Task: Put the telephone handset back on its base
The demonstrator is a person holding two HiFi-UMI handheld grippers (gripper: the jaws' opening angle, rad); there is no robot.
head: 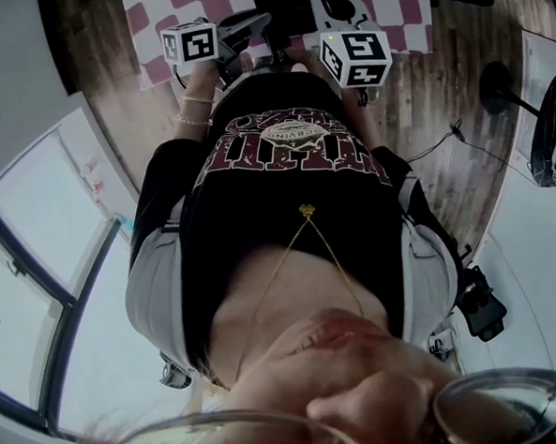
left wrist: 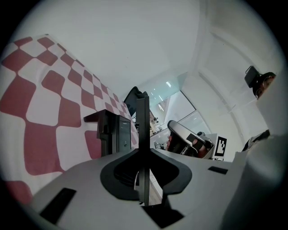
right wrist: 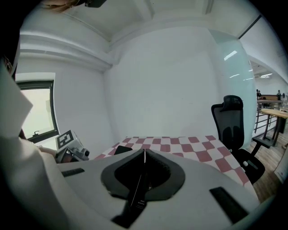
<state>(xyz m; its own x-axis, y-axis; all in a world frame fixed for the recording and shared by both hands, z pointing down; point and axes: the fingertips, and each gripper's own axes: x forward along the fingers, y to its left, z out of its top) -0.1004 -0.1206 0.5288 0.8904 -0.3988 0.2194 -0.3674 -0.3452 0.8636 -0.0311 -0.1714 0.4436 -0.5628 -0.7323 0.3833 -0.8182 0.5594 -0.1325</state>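
In the left gripper view a dark boxy thing [left wrist: 110, 132], which may be the telephone, stands on the red and white checked cloth [left wrist: 40, 103]. I cannot make out a handset. A flat dark shape [right wrist: 122, 149] lies at the cloth's near edge in the right gripper view. My left gripper [left wrist: 142, 96] shows its jaws pressed into one thin dark blade, with nothing between them. The right gripper [right wrist: 144, 153] is likewise shut and empty. In the head view both grippers, the left gripper [head: 238, 36] and the right gripper [head: 335, 6], are held in front of the person's black T-shirt [head: 285, 178], close to the table's edge.
The checked table [head: 392, 8] sits at the top of the head view, above wooden flooring [head: 445, 112]. A black office chair [right wrist: 231, 121] stands right of the table. A window [right wrist: 38, 110] is at the left. The right gripper's marker cube [left wrist: 221, 146] shows in the left gripper view.
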